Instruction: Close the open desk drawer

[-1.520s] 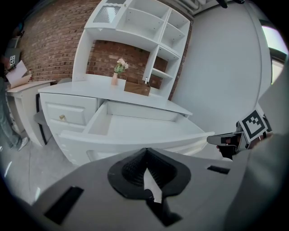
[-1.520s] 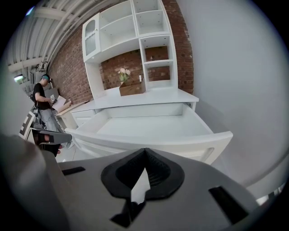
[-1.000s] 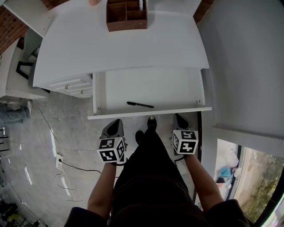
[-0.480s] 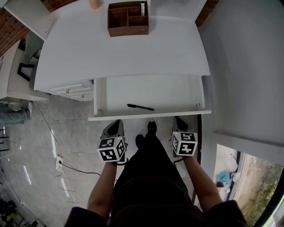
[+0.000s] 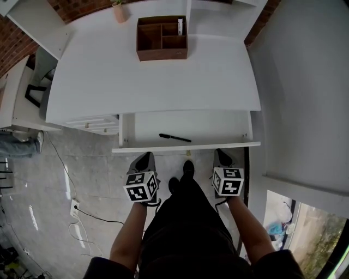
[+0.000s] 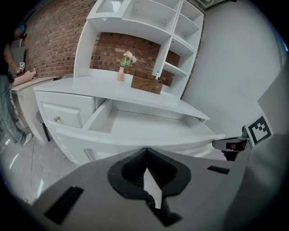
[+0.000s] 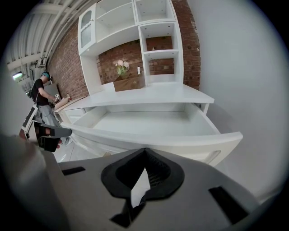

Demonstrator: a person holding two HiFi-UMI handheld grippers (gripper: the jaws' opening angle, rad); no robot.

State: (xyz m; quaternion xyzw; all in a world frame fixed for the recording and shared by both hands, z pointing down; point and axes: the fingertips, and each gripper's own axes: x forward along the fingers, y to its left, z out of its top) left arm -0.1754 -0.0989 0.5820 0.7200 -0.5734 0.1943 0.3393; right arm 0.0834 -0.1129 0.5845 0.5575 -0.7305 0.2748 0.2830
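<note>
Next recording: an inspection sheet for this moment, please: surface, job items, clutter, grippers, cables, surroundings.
Surface: white desk top, with things only along its back edge.
Job's things: drawer, pulled out and open.
Clutter: black pen lying in the drawer; wooden organizer and vase of flowers at the back of the desk.
Grippers: left gripper and right gripper both shut and empty, close to the drawer front; contact cannot be told.
Cables: cable across the floor from a socket block at the left.
Surroundings: brick wall, small side drawers, a person at another table.
</note>
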